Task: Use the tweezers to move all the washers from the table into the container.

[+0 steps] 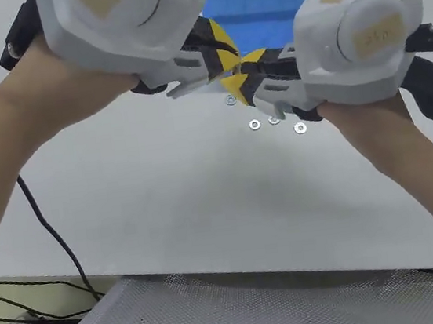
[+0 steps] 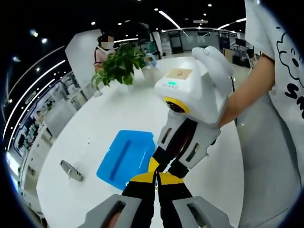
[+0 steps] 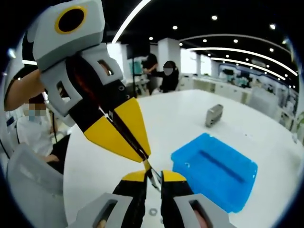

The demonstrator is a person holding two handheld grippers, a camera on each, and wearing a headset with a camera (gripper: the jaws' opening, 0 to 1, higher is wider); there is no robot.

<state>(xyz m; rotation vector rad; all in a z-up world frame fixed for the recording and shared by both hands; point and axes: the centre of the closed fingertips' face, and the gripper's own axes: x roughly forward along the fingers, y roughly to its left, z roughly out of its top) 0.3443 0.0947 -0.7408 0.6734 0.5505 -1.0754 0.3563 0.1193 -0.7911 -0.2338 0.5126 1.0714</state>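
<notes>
Left gripper (image 3: pixel 142 153): clenching its yellow-tipped jaws on slim dark metal tweezers (image 3: pixel 152 176). Right gripper (image 3: pixel 154 184): holding its jaws narrowly parted around the tweezers' tip; whether it is gripping cannot be told. Small silver ring washers (image 1: pixel 255 125): lying loose on the white table (image 1: pixel 167 207), near the shallow blue plastic container (image 1: pixel 261 10).

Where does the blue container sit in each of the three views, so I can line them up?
Head view: the blue container is at top centre, partly covered.
Left gripper view: the container is low, left of centre.
Right gripper view: the container is at lower right.
Shared landmark: the grey block lying near it, in both gripper views.
</notes>
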